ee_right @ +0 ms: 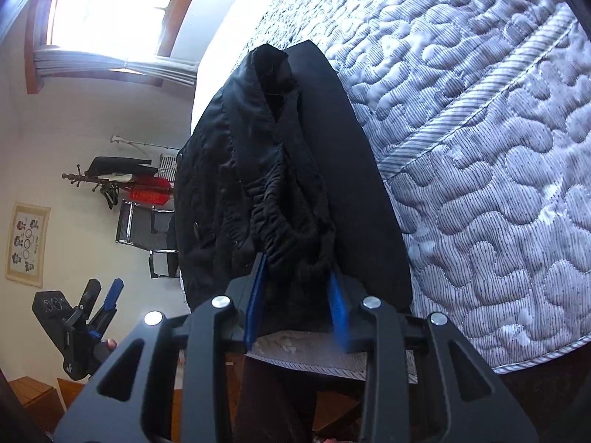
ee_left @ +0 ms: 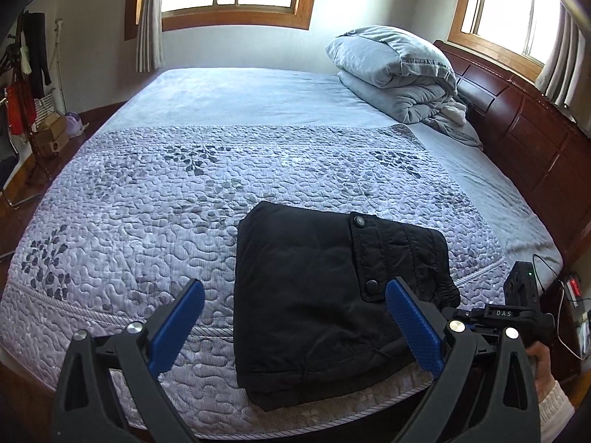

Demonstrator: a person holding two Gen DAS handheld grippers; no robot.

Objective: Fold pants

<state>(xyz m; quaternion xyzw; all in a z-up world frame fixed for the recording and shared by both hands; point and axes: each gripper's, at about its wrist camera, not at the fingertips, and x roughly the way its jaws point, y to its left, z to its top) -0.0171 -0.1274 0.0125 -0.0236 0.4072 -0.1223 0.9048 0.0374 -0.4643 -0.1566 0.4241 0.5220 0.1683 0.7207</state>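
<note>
Folded pants (ee_left: 325, 295) lay at bed's (ee_left: 184, 203) near edge; wide bare quilt beyond. Left claw (ee_left: 295, 326) spread open, holding nothing, above. Right claw (ee_right: 297, 295) gripped bunched waistband. "DAS" read on right claw's body.

Quilted grey bed (ee_left: 147, 221) with folded black pants (ee_left: 314, 295) near its front edge, bundled duvet (ee_left: 399, 74) by the headboard.
</note>
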